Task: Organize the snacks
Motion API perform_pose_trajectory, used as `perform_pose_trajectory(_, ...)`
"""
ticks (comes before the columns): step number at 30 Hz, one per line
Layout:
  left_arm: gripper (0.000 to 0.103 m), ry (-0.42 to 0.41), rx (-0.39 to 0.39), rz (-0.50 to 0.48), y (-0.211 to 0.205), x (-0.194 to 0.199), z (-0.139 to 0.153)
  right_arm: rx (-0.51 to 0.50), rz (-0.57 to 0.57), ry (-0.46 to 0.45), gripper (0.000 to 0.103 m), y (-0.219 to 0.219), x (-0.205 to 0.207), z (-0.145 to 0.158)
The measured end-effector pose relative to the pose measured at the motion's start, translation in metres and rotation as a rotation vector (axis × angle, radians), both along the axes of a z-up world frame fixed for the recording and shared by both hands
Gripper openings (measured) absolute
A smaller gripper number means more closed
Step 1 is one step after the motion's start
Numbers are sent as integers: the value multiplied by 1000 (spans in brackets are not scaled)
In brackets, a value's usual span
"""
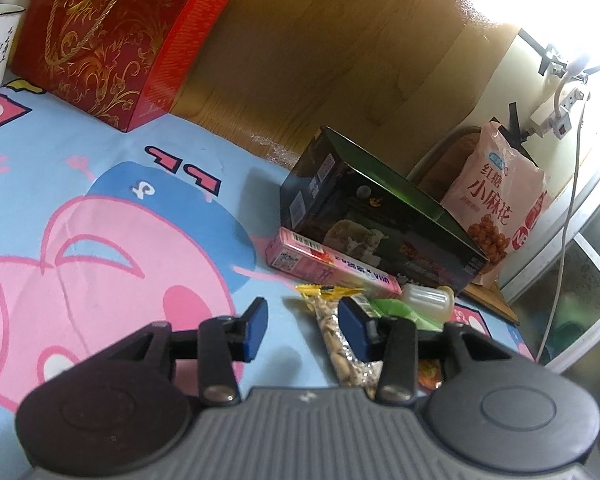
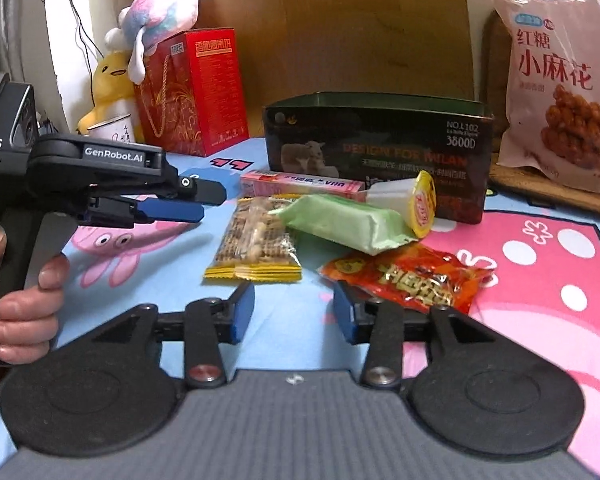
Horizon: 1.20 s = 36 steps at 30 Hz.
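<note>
Blue cartoon-pig cloth (image 2: 172, 360) covers the table, and the snacks lie in a loose cluster on it in front of an open dark box (image 2: 380, 136). A pink flat carton (image 2: 300, 186) lies right against the box front. Near it are a yellow-edged clear packet of nuts (image 2: 256, 240), a pale green wrapped bar (image 2: 340, 222) resting partly over that packet, a small jelly cup (image 2: 404, 200) tipped on its side with its yellow lid facing outward, and a red-orange crinkled packet (image 2: 412, 280) nearest the right tongs (image 2: 294, 314). Those tongs stand wide apart, holding nothing; the right blue pad sits just beside the red-orange packet's edge. The left tongs (image 1: 302, 326) are also spread wide and empty, low over the cloth with the nut packet by their right pad. A large pink bag of twisted dough snacks (image 2: 560, 88) stands behind the box, and a red gift box (image 2: 196, 92) stands well apart at the back.
</note>
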<state>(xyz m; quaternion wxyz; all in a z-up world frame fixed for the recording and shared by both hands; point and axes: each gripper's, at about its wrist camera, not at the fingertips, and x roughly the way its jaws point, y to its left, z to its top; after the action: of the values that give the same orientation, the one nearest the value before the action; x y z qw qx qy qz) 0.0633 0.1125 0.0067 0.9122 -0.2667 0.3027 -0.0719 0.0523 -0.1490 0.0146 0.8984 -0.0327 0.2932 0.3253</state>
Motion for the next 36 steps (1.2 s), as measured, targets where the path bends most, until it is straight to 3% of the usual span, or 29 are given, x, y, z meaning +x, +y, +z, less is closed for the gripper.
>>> perform_pose_trajectory(5,44,4,3,5,0,0,0,7,3,7,48,2,6,0)
perform_pose_trajectory(36,44,7,2,4,0,1,-1,6,4,6,49,3,5,-1)
